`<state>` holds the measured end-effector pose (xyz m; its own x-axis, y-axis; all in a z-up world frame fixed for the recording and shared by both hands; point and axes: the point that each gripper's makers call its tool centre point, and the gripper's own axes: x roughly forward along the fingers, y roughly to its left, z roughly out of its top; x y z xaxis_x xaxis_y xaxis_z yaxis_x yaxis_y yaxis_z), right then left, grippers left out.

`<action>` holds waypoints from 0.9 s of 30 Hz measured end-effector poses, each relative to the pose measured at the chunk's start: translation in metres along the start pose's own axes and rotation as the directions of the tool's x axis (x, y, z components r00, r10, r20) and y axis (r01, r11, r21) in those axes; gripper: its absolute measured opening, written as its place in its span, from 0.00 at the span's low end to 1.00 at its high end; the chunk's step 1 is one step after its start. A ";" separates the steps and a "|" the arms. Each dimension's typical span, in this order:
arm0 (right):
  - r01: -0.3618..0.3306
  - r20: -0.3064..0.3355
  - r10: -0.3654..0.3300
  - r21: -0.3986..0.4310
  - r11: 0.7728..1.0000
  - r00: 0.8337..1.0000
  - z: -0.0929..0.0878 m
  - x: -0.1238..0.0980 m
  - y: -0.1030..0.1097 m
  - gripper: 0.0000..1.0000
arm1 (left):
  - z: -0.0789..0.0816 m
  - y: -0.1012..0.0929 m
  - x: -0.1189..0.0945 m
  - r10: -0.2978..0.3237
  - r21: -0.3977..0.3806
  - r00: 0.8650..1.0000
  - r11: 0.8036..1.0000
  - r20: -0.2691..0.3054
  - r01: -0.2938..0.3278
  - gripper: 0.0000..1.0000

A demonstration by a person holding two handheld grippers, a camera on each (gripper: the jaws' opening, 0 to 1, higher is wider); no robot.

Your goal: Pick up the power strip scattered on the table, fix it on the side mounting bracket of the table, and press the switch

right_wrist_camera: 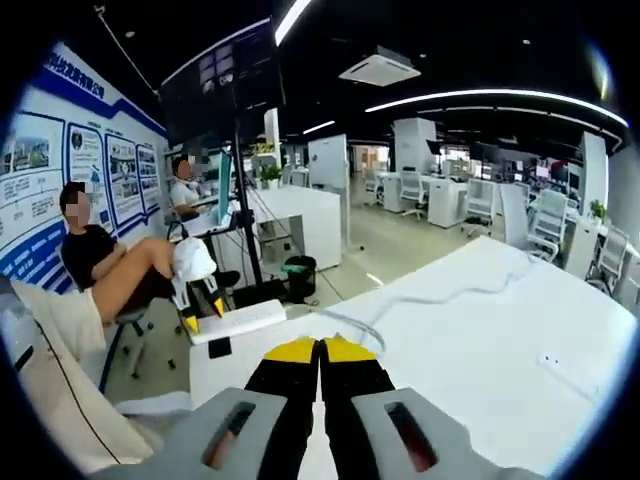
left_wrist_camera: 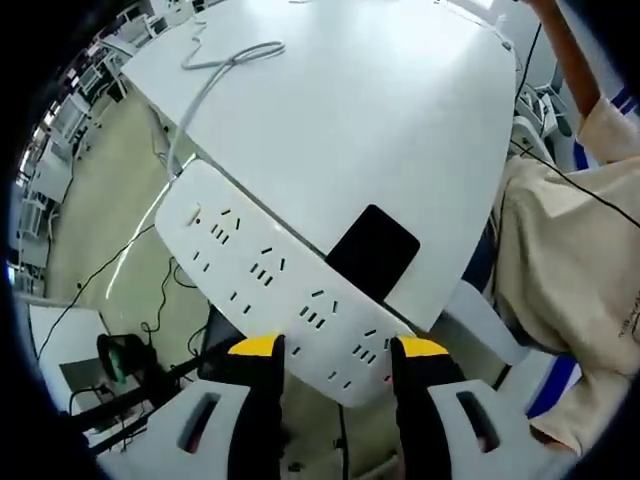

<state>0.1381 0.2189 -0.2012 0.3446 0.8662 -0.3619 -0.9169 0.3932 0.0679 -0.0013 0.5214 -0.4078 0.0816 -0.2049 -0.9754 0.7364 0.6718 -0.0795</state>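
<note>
Risk sits with your left gripper (left_wrist_camera: 337, 347): its jaws are clamped on one end of the white power strip (left_wrist_camera: 270, 275), held at the table (left_wrist_camera: 380, 110) edge over the black mounting bracket (left_wrist_camera: 372, 250). Its cable (left_wrist_camera: 205, 85) could drag and twist it loose. Your right gripper (right_wrist_camera: 320, 347) hovers with jaws together, holding nothing.

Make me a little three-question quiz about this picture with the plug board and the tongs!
1. True or false: the left tongs hold the white power strip at the table edge.
2. The right tongs are: A open, B shut.
3. What colour is the flat pad lying behind the strip?

Key: 1 true; 2 B; 3 black.
</note>
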 end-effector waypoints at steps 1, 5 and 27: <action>0.011 0.009 -0.011 -0.001 1.000 1.000 -0.001 -0.005 -0.002 0.00 | 0.000 0.001 0.000 0.000 0.000 1.000 1.000 0.002 0.000 0.47; 0.028 0.027 -0.028 0.006 1.000 0.999 -0.006 -0.020 -0.006 0.00 | 0.000 0.003 -0.001 0.000 0.000 1.000 1.000 0.017 0.000 0.47; 0.152 0.088 -0.155 0.036 0.988 0.984 -0.047 -0.086 -0.041 0.00 | -0.002 0.004 -0.004 0.017 -0.045 0.991 0.999 0.130 -0.011 0.49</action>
<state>0.1367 0.1139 -0.2169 0.4989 0.8184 -0.2852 -0.8459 0.5314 0.0451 -0.0003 0.5266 -0.4043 0.1803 -0.2844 -0.9416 0.7043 0.7056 -0.0783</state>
